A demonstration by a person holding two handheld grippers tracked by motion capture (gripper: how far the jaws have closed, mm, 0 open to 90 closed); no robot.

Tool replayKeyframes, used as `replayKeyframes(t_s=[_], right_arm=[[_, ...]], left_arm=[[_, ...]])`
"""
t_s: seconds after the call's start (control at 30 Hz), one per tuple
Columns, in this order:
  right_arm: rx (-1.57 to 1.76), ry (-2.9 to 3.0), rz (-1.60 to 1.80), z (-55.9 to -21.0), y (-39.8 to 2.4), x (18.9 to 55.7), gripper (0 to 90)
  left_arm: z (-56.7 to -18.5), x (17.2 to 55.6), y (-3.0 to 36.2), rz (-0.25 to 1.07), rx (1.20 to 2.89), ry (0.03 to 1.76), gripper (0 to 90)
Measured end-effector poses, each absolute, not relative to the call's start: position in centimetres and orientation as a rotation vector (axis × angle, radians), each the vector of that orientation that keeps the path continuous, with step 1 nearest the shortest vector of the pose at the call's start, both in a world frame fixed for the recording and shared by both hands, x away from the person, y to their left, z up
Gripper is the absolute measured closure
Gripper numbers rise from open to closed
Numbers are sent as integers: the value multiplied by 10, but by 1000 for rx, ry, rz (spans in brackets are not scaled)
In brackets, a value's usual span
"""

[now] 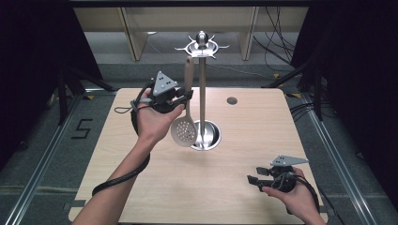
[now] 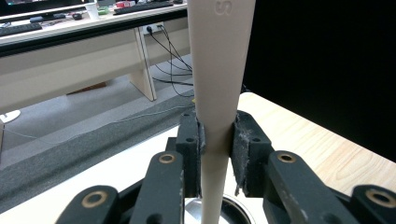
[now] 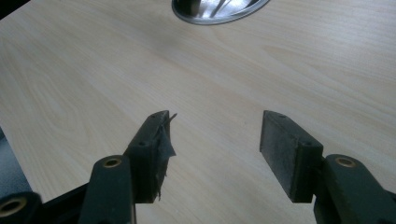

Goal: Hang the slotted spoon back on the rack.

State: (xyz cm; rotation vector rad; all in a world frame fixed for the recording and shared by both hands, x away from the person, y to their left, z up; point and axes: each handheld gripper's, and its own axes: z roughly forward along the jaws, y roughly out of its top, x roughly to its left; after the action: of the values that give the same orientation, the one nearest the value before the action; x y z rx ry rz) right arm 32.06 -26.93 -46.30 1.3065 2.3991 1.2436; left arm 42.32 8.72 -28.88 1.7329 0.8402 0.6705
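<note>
Skimmer handle [image 2: 217, 93] btw L gripper [image 2: 217, 140] pads.

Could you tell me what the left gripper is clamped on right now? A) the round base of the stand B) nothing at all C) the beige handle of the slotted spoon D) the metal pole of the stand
C: in the left gripper view the pads press both sides of the slotted spoon's beige handle, while the left gripper sits beside the stand.

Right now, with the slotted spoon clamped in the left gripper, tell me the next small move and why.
Probably ease the left gripper a little toward the rack's hooks. Its jaws are shut on the handle of the slotted spoon, which hangs upright beside the rack's pole, handle top just under the hook ring; whether it is already hooked is not clear.
</note>
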Motion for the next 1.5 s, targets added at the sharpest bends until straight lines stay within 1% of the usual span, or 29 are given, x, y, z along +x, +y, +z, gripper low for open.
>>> replayKeyframes(t_s=[0.23,0.43,0.47,0.6,0.73,0.8,1.1,1.5], right_arm=[[1301,2399,1225,-462,-270,320,438],[1277,2400,1222,-463,-271,321,438],[1277,2400,1222,-463,-271,321,438],[1276,2400,1221,-462,-271,321,437],[1284,2400,1218,-462,-271,321,437],[1274,2400,1251,-464,-270,322,438],[1286,2397,1214,-462,-271,321,438],[1285,2398,1235,-463,-270,321,437]], left_arm=[[-290,426,85,661,1735,842,735],[-294,423,90,676,1727,793,717],[-294,421,91,680,1724,787,695],[-297,412,101,704,1725,738,540],[-305,400,113,715,1727,716,457],[-310,395,122,722,1725,713,435],[-332,375,150,744,1757,740,403],[-373,360,176,740,1830,775,397]])
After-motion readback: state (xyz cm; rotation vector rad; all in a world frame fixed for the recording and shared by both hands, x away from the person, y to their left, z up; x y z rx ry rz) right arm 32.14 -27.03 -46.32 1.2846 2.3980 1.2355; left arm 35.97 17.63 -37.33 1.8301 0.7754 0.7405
